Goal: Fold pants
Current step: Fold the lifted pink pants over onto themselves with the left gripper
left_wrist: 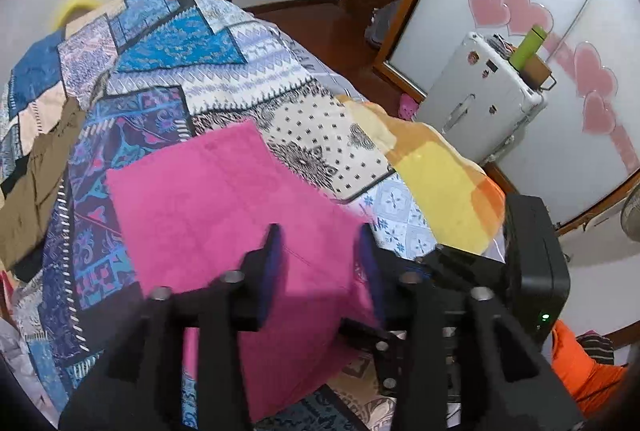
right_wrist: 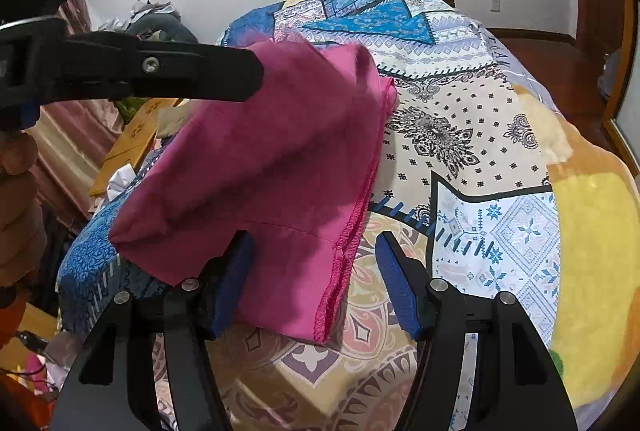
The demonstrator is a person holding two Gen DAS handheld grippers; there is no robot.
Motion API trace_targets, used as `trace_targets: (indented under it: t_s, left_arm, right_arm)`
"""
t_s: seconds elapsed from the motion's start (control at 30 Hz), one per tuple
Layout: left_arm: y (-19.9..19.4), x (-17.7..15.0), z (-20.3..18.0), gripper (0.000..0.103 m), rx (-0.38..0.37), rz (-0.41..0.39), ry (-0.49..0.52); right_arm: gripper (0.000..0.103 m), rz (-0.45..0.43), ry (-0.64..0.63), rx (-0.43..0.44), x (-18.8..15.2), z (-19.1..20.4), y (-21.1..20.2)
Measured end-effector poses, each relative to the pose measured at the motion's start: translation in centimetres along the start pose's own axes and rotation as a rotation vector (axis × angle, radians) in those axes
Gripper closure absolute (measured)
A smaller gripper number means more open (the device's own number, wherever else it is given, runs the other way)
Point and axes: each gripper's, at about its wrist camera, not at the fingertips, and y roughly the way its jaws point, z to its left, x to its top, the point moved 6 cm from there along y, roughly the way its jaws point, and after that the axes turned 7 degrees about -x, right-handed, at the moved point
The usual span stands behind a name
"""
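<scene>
Black fingers with blue pads fill the bottom of both views. Low in the left wrist view, the left gripper [left_wrist: 318, 243] is spread wide, its fingers apart over the pink pants [left_wrist: 224, 199], which lie folded into a flat panel across the centre of the frame on a patchwork bedspread [left_wrist: 168, 71]. A yellow and orange blanket [left_wrist: 444, 191] lies at the right edge of the bed, and a white suitcase [left_wrist: 480, 103] stands beyond it at right. In the right wrist view, the right gripper [right_wrist: 316, 251] is also spread, its left pad touching the pants [right_wrist: 272, 159] while the stitched hem runs down between the fingers; it grips nothing. From the upper left of that frame the left gripper [right_wrist: 256, 75] reaches over the cloth; whether it pinches any fabric there cannot be told.
</scene>
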Motion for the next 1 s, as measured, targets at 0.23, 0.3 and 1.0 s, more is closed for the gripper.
trace_targets:
  t_s: [0.23, 0.3, 1.0]
  left_arm:
    - [-2.3, 1.7, 4.8, 0.03, 0.137, -0.084, -0.013]
    - [-2.4, 2.1, 6.9, 0.03, 0.191, -0.081, -0.014]
    - [5.9, 1.5, 19.9, 0.027, 0.331, 0.116, -0.117]
  right_arm:
    - [0.043, -0.024, -0.004, -0.029, 0.3, -0.6, -1.2]
    - [0.043, -0.027, 0.001, -0.045, 0.2, -1.2, -1.5]
    - [0.043, -0.007, 0.109, -0.133, 0.4, -5.6, -1.8]
